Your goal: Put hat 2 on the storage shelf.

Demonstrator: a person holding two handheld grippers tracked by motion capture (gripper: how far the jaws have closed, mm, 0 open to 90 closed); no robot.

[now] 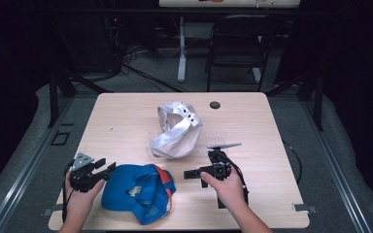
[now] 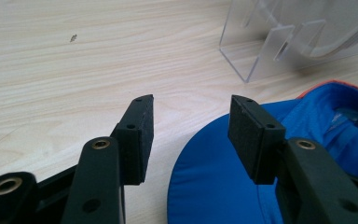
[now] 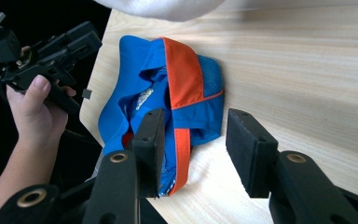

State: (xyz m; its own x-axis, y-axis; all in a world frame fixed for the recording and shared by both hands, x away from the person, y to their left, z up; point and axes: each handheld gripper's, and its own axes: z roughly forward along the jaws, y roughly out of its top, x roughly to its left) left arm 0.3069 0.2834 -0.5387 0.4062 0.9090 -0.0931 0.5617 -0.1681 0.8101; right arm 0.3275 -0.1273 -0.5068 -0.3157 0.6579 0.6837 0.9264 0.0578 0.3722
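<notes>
Wooden desk filled mid-frame of the high view, dark floor around it. White cap sat at centre on a clear stand. Blue cap lay upturned at lower centre-left. Left hand-held gripper, lower left, jaws spread, touched nothing, just beside the brim. Right hand-held gripper, lower centre-right, jaws spread and empty, pointed at the blue cap.

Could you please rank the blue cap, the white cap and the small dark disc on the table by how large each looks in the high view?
1. Blue cap and white cap: these look alike in size, and the blue one is nearer the camera, so I won't rank them.
2. Small dark disc: clearly smallest.
</notes>
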